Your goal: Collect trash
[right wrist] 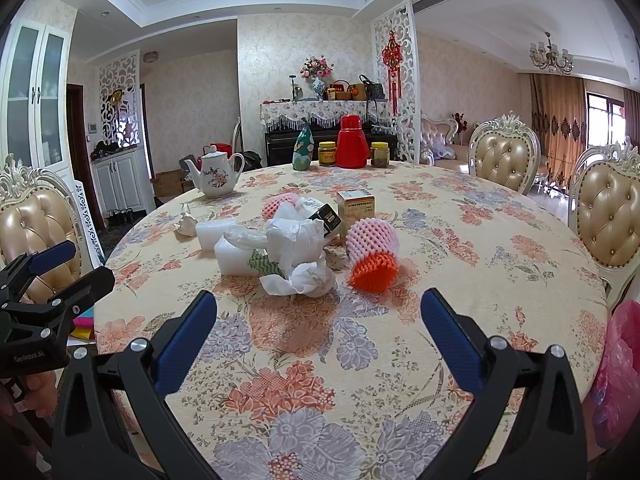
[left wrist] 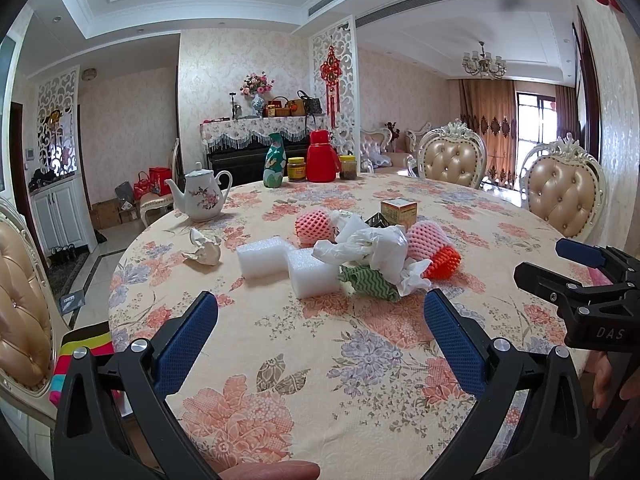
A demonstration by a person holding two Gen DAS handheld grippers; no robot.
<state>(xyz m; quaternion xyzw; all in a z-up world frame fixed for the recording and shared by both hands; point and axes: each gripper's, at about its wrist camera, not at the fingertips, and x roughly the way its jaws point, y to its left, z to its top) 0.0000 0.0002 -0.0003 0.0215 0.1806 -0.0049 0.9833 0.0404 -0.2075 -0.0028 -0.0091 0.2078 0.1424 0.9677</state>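
Observation:
A heap of trash lies mid-table: two white foam blocks (left wrist: 314,274) (right wrist: 236,258), crumpled white plastic (left wrist: 370,248) (right wrist: 296,236), a green wavy wrapper (left wrist: 370,284), white tissue (right wrist: 298,278), pink foam nets (left wrist: 314,226) (right wrist: 372,236), an orange net (left wrist: 442,262) (right wrist: 374,272), a small carton (left wrist: 398,210) (right wrist: 356,204) and a crumpled paper (left wrist: 202,248). My left gripper (left wrist: 320,312) is open and empty, just short of the heap. My right gripper (right wrist: 318,312) is open and empty, near the tissue. It also shows at the right in the left wrist view (left wrist: 560,264).
The round table with floral cloth (left wrist: 320,380) also carries a white teapot (left wrist: 200,196), a green vase (left wrist: 274,160), a red thermos (left wrist: 322,156) and two jars (left wrist: 296,169). Padded chairs (left wrist: 564,196) ring it. A pink plastic bag (right wrist: 618,364) hangs at the right edge.

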